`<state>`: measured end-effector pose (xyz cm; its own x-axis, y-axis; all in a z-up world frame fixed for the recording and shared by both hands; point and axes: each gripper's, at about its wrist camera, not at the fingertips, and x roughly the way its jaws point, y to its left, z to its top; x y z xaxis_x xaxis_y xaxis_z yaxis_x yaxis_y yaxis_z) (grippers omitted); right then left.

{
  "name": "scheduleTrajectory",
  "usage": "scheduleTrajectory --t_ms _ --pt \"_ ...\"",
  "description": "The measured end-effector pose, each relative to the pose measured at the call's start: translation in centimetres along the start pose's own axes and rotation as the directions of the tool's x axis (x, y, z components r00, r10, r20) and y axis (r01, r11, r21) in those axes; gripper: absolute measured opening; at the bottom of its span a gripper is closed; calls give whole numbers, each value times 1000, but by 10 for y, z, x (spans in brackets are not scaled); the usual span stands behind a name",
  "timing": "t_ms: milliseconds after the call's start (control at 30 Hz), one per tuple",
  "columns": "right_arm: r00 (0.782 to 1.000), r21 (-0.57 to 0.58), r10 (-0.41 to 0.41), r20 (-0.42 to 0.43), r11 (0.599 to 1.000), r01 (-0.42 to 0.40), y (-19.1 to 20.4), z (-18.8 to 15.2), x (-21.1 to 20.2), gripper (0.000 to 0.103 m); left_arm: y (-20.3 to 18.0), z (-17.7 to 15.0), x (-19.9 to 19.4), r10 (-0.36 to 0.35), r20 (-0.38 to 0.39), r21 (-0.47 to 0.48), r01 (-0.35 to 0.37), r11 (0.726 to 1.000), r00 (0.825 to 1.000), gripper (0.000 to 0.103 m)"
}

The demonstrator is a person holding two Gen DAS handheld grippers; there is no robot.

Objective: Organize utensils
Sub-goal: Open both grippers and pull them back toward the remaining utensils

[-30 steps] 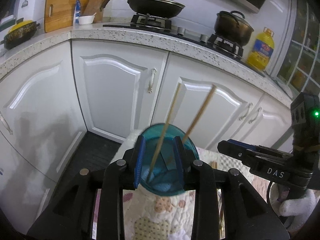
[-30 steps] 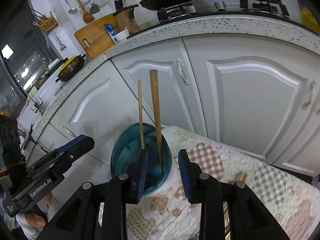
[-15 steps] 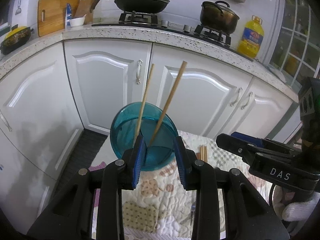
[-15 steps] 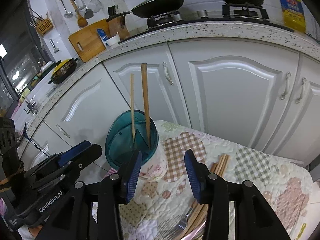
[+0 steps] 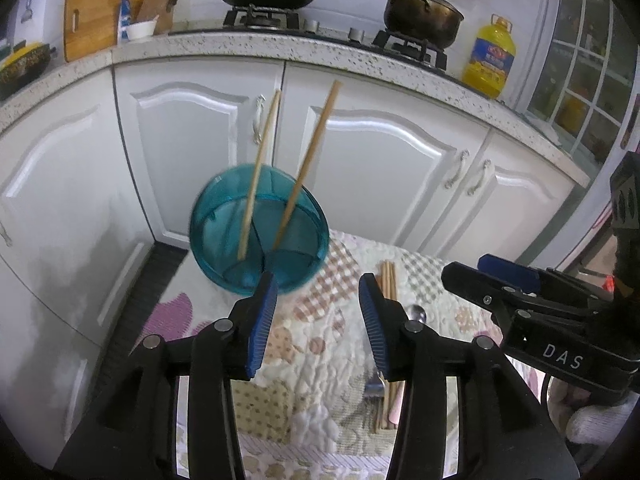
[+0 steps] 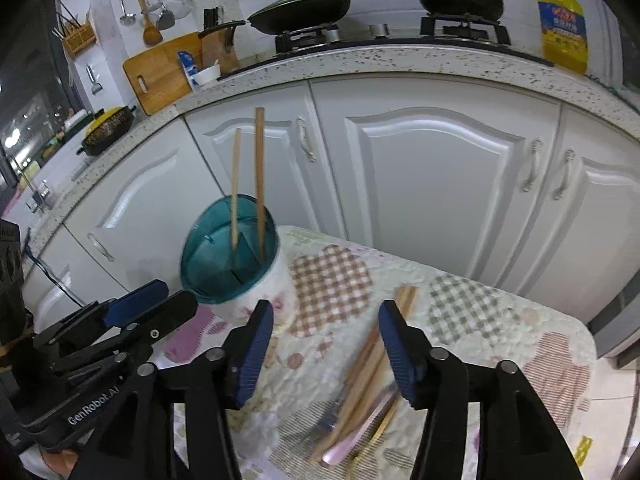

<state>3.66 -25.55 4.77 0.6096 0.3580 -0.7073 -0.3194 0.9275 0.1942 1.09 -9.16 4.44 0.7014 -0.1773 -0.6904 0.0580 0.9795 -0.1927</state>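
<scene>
White kitchen cabinets (image 6: 432,184) back a quilted patchwork cloth (image 6: 500,320), where a teal-rimmed, divided utensil holder (image 6: 228,256) at 11 o'clock holds two upright wooden chopsticks (image 6: 259,176). More chopsticks (image 6: 360,376) and cutlery lie loose at 6 o'clock. Both the left gripper (image 5: 316,320), whose body reads "GenRobot.AI", and the right gripper (image 6: 326,348), marked "DAS", gape wide, holding nothing.

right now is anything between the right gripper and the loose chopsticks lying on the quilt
Nothing visible. The right gripper hangs open directly above the loose chopsticks, with only air between. The teal holder stands off to its left.
</scene>
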Motion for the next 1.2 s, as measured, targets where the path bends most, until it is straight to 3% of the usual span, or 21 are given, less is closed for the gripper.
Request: scheduleTrajectory --t_ms 600,1200 --pt "995 53 -94 -43 994 96 -44 -44 -9 54 -31 -27 12 -53 -73 48 56 997 996 42" --pt "989 117 -111 -93 986 122 -84 -73 -5 58 -40 -48 43 -60 -174 63 72 995 983 42"
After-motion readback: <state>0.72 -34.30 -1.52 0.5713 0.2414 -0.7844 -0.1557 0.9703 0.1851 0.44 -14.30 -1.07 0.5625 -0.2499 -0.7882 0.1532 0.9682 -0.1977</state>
